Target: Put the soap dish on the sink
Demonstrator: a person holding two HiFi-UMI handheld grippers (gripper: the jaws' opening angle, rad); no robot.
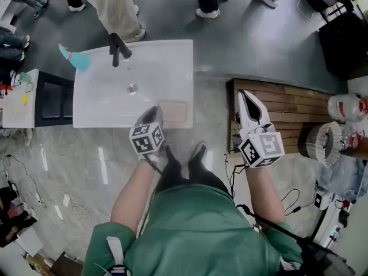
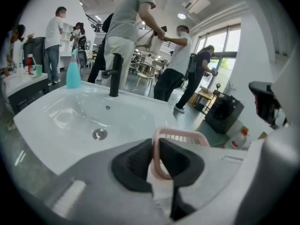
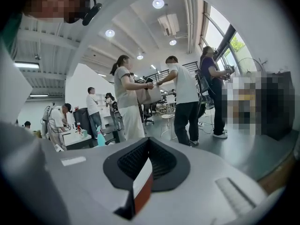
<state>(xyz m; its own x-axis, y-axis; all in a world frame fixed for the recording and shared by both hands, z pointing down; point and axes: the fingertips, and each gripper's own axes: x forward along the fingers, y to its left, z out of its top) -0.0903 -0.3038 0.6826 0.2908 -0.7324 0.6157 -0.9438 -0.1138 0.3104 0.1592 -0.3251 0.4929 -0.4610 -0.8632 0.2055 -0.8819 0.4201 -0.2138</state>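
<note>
The pink slatted soap dish (image 1: 175, 112) lies over the near right corner of the white sink (image 1: 172, 62). My left gripper (image 1: 154, 115) is shut on the dish's near left rim. In the left gripper view the pink rim (image 2: 180, 136) is pinched between the dark pads (image 2: 136, 161) of my left gripper (image 2: 156, 149), with the sink's basin (image 2: 70, 121) just beyond. I cannot tell whether the dish rests on the sink. My right gripper (image 1: 249, 109) hangs shut and empty over a wooden pallet (image 1: 299, 111); in the right gripper view, my right gripper (image 3: 149, 146) has its jaws together.
A black faucet (image 1: 118, 49) stands at the sink's far edge, the drain (image 1: 132, 88) mid-basin. A turquoise spray bottle (image 1: 75, 59) sits at the far left corner. A dark cabinet (image 1: 54, 99) adjoins the sink's left. Several people (image 1: 118, 10) stand behind the sink.
</note>
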